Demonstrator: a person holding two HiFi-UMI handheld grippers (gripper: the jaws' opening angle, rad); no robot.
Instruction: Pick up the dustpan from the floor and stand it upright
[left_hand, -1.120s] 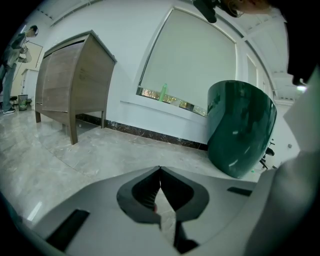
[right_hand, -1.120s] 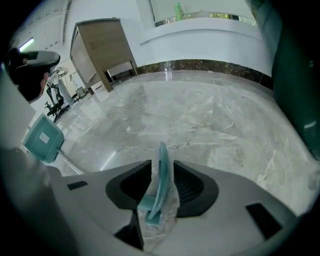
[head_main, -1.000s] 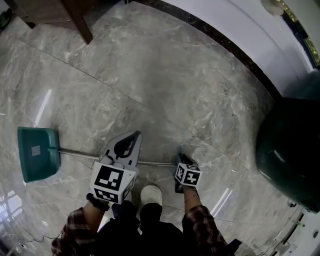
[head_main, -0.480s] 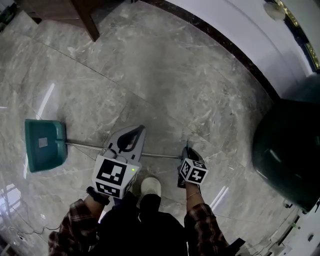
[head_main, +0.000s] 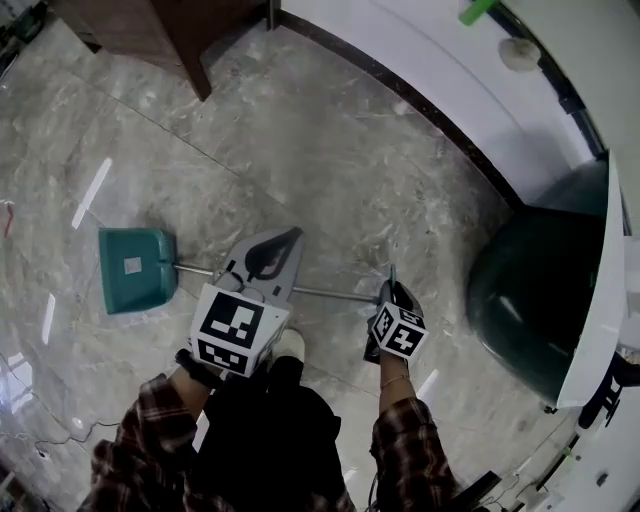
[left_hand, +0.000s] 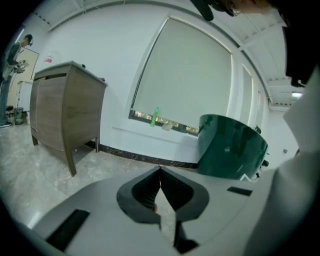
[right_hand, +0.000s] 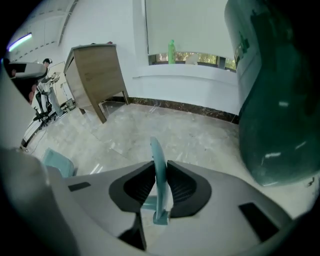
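Note:
The teal dustpan (head_main: 137, 269) lies at the left of the head view, its thin metal rod (head_main: 330, 294) running right to a teal grip. My right gripper (head_main: 392, 288) holds that grip (right_hand: 159, 180) edge-on between its pads; its jaws are opening slightly with the grip still pressed between them. The pan (right_hand: 57, 162) shows at the left edge of the right gripper view. My left gripper (head_main: 287, 236) hovers above the rod's middle without touching it. In the left gripper view its jaws (left_hand: 160, 170) meet at the tips with nothing between them.
A wooden cabinet (head_main: 150, 30) on legs stands at the back left. A large dark green rounded tub (head_main: 540, 290) stands at the right, close to my right gripper. A white wall with a dark baseboard (head_main: 400, 95) runs behind. The person's shoe (head_main: 290, 345) is below the rod.
Both grippers have risen. The right one closed on the teal grip and lifted that end; the pan now sits nearer the person in the head view.

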